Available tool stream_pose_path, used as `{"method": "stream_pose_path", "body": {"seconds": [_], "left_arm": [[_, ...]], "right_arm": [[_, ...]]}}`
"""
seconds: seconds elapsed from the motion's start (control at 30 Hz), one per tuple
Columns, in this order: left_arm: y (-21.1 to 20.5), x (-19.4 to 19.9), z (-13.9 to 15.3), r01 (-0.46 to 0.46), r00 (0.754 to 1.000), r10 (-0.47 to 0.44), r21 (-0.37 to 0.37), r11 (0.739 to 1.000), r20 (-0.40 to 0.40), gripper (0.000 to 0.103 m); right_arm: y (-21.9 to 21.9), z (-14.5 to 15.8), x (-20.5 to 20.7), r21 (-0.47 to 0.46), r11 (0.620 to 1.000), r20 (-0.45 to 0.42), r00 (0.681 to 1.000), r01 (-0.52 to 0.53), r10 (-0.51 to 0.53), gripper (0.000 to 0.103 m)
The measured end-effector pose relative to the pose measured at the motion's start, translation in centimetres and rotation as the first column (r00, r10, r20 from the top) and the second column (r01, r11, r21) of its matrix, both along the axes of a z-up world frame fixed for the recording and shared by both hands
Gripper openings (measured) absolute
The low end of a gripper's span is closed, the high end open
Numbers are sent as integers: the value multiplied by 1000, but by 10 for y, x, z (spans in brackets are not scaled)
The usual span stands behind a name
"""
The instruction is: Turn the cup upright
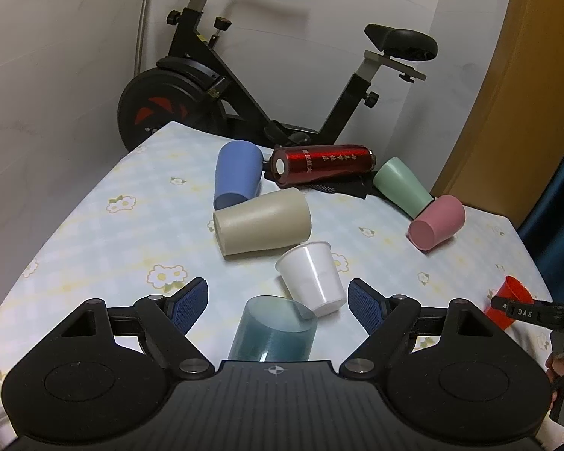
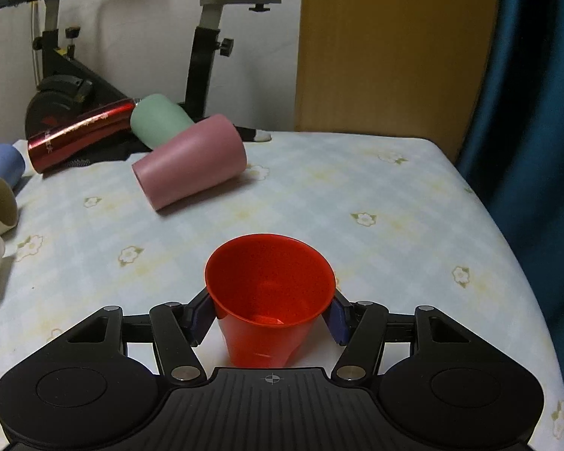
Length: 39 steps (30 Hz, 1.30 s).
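Observation:
A red plastic cup (image 2: 269,300) stands upright, mouth up, between the pads of my right gripper (image 2: 270,314), which is shut on it low over the flowered tablecloth (image 2: 376,195). The red cup also shows at the right edge of the left wrist view (image 1: 507,300). My left gripper (image 1: 278,306) is open. A translucent teal cup (image 1: 274,330) sits between its fingers, bottom facing away, untouched. A white cup (image 1: 312,278) lies tilted just beyond it.
A beige cup (image 1: 263,221), blue cup (image 1: 237,176), green cup (image 1: 402,184) and pink cup (image 1: 436,221) lie on their sides. A red metal bottle (image 1: 323,165) lies at the back. An exercise bike (image 1: 214,86) stands behind the table. A wooden panel (image 2: 387,49) and blue curtain (image 2: 537,112) are at right.

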<state>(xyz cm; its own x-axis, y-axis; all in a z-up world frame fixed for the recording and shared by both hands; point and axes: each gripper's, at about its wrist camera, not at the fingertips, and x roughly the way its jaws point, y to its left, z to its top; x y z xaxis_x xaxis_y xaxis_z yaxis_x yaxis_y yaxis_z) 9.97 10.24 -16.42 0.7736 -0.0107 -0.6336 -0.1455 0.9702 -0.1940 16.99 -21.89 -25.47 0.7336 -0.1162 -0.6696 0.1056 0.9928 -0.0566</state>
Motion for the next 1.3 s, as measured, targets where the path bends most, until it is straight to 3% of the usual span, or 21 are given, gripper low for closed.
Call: {"method": "stream_pose_path", "body": {"seconds": [0.57,0.67,0.73,0.9,1.3], "left_arm": [[-5,-4,6,12,1000,-12,-9,1000,0,84],[-5,-5,8,13,1000,-13,-12,1000,2,84],[-5,-7,10,14,1000,-14,-14,1000,6,84],[-8,-10,14,19,1000,-18,-13,1000,17,85],[-11,-18,27,36,998,-36,-6,999,52,88]], "right_arm": [[1,-2,-16,74,997,-55,998,9,-5,58],[4,1,-19,82,997,-60,998,6,-1,70],[6,5,-22,76,997,-59,998,10,-6,85],[11,19,-31,58,998,-50,998,28,-25,101],[5,62,-56,117,991,-16,998,61,-59,103]]}}
